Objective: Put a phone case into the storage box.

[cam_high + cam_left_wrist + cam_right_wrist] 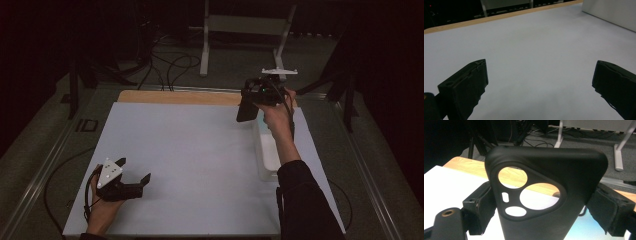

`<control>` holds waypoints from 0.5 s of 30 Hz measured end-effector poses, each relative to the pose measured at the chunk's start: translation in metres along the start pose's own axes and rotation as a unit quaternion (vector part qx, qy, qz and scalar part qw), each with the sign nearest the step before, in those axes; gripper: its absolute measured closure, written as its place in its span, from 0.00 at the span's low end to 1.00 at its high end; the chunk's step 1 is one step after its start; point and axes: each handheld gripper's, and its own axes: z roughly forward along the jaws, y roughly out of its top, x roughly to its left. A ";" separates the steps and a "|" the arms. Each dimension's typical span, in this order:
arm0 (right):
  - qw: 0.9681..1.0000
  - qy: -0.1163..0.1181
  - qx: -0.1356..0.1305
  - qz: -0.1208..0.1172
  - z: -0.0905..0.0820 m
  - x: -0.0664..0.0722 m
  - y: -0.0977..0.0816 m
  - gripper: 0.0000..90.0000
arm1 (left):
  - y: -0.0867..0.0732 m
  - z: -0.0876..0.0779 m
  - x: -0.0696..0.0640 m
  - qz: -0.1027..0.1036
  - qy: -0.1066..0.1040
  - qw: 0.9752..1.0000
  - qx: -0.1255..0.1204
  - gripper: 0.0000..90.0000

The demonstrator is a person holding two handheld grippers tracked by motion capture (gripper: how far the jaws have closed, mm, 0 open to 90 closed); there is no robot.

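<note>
Right gripper view: your right gripper (544,205) jaws pinch the black rubbery phone case (549,185) by its edges; squeeze less and it'll drop. Left gripper (539,85) jaws spread, empty.

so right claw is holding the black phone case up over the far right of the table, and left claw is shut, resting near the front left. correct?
Not quite: the left claw is open, its jaws wide apart with nothing between them, as the left gripper view shows. The rest stands: the right claw grips the black phone case.
</note>
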 end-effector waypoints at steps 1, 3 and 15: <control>1.000 -0.005 0.001 0.001 0.000 -0.001 0.000 0.16 | 0.000 0.000 0.000 0.000 0.000 1.000 0.000 0.01; 1.000 -0.007 0.003 0.002 0.000 -0.003 -0.001 0.16 | 0.000 0.000 0.000 0.001 0.000 1.000 0.001 0.01; 0.999 -0.040 0.003 0.008 -0.004 -0.012 0.002 0.16 | 0.000 0.000 0.000 0.000 0.000 1.000 0.001 0.01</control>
